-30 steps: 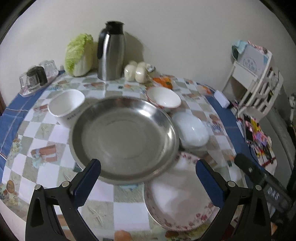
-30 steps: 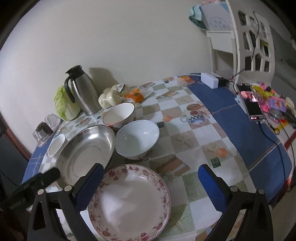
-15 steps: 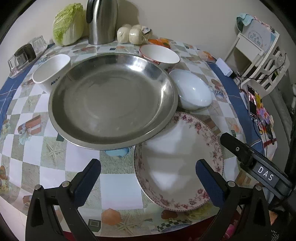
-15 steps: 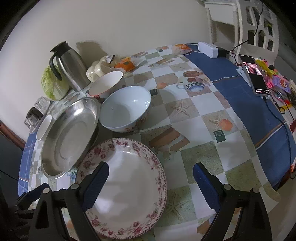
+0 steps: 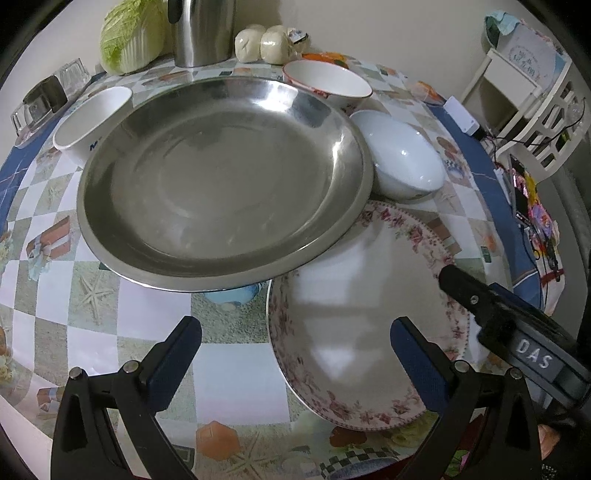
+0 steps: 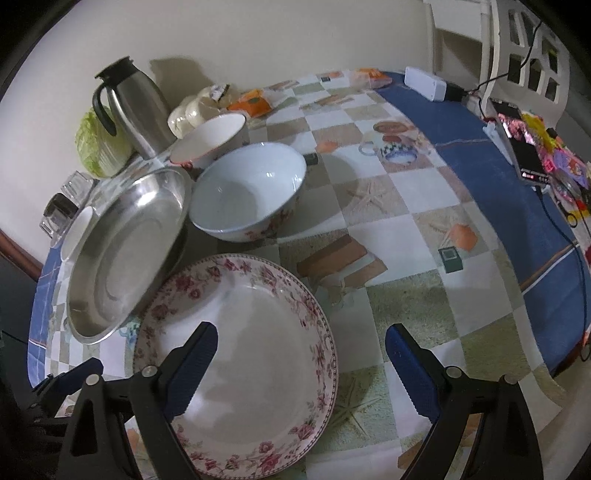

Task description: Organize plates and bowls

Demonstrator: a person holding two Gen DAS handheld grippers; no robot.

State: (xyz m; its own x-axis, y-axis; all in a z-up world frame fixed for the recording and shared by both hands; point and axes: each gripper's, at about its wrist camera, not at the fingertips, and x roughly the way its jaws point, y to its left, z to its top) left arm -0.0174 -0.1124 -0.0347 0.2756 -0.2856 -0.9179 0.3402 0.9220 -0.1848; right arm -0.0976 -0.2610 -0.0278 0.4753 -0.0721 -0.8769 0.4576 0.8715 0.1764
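Step in hand, as I judge it: going for the floral plate (image 6: 236, 354) at the front of the surface (image 6: 424, 236), probably to stack it with the other dishes

Landmark = steel basin (image 5: 221, 184). Floral plate sits just right of and in front of the basin, and the basin's rim overlaps the plate's back-left edge, so the plate looks partly pinned. White bowl (image 6: 251, 192) is just right of the basin's far side, red-rimmed bowl (image 6: 210, 138) behind that, white cup (image 5: 92, 118) at the basin's left, touching or nearly so. Thermos (image 6: 129, 107) and cabbage (image 5: 129, 33) behind the basin by the wall

To do it well: pinch the plate at its free near or right rim, one finger over and one under, slide it out from beneath the basin before lifting, keep it level, don't knock the white bowl

Right gripper (image 6: 301, 365) fingers stand wide apart, holding nothing, left finger over the plate's inside, right finger over the cloth beyond the plate's right rim; contact with the plate can't be told

Left gripper (image 5: 295, 354) fingers also spread wide and empty, straddling the plate's left rim, above the cloth in front of the basin
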